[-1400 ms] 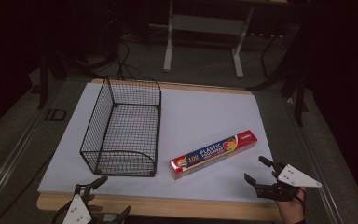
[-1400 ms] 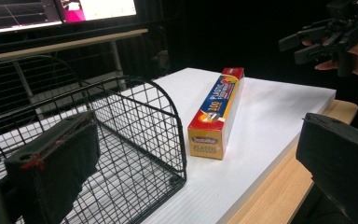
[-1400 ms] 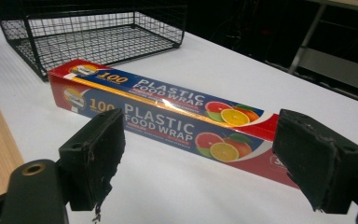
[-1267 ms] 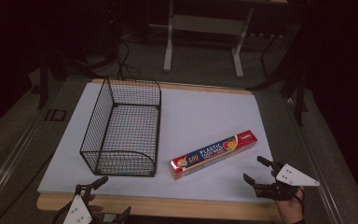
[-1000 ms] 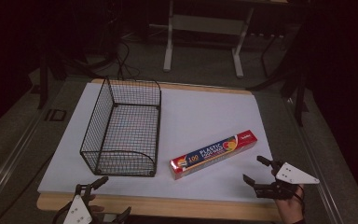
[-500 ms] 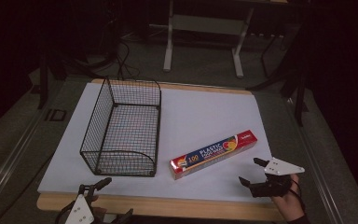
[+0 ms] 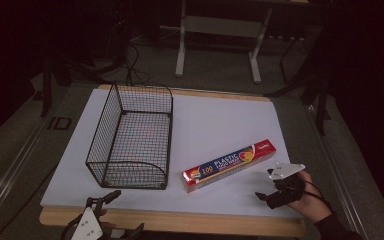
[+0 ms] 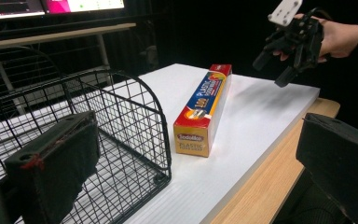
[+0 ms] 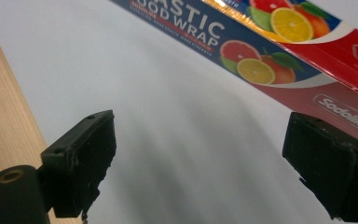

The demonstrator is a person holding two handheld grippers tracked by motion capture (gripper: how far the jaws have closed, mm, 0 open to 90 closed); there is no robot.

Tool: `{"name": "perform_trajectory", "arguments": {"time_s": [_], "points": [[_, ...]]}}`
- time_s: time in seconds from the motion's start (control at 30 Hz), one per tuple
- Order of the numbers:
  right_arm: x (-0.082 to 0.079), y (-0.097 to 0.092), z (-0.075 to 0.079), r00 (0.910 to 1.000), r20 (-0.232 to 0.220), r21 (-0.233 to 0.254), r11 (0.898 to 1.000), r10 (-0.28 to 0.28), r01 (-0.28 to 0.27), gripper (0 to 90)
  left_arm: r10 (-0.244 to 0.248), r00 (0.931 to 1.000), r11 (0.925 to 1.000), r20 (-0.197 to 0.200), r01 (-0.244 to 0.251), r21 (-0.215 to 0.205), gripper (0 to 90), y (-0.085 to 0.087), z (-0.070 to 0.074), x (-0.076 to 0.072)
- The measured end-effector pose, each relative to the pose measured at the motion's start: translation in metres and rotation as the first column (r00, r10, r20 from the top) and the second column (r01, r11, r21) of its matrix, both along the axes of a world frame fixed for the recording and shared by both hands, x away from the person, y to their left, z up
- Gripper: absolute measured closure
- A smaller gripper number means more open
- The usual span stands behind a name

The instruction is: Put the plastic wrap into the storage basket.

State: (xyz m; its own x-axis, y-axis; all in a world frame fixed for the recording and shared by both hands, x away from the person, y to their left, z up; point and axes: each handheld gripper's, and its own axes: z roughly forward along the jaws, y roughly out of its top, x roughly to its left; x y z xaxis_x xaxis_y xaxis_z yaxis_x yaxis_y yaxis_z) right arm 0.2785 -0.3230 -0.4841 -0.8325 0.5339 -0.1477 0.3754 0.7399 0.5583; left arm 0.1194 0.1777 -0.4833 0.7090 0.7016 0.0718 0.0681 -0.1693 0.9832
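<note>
Right gripper (image 7: 272, 187) is held wide open (jaws just opened, nothing between them) near the box (image 7: 228, 165); left gripper (image 7: 105, 202) is likewise open.

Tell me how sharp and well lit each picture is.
High view: white board bright, surroundings nearly black. Left gripper view: box sharp, near pads soft. Right gripper view: board streaked with blur, box lettering readable.
</note>
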Motion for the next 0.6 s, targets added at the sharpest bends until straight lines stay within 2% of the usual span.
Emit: {"name": "perform_trajectory", "arguments": {"time_s": [0.1,0.17,0.33,0.37,0.5,0.6], "points": [[0.007,0.006,0.004,0.9998,-0.012,-0.034,0.999,0.016,-0.016,9.6,0.001,1.0000,1.0000,-0.002,-0.001,0.000,0.1,0.000,0.000,0.000],[0.012,0.010,0.008,0.9996,-0.001,-0.067,0.997,0.027,-0.027,9.6,0.002,1.0000,1.0000,-0.003,-0.002,0.003,0.1,0.000,0.000,0.000],[0.025,0.020,0.018,0.9978,-0.017,-0.139,0.988,0.064,-0.066,9.6,0.003,1.0000,1.0000,-0.005,-0.003,0.008,0.1,0.000,-0.001,0.000],[0.025,0.020,0.018,0.9978,-0.017,-0.139,0.988,0.064,-0.066,9.6,0.003,1.0000,1.0000,-0.005,-0.003,0.008,0.1,0.000,-0.001,0.000],[0.037,0.032,0.025,0.9927,-0.046,-0.218,0.969,0.112,-0.119,9.7,0.001,0.9999,0.9999,-0.011,-0.001,0.016,0.1,-0.001,-0.001,0.000],[0.043,0.039,0.028,0.9890,-0.061,-0.239,0.960,0.134,-0.145,9.7,0.004,0.9999,0.9998,-0.010,-0.003,0.020,0.1,-0.002,-0.001,0.000]]}}
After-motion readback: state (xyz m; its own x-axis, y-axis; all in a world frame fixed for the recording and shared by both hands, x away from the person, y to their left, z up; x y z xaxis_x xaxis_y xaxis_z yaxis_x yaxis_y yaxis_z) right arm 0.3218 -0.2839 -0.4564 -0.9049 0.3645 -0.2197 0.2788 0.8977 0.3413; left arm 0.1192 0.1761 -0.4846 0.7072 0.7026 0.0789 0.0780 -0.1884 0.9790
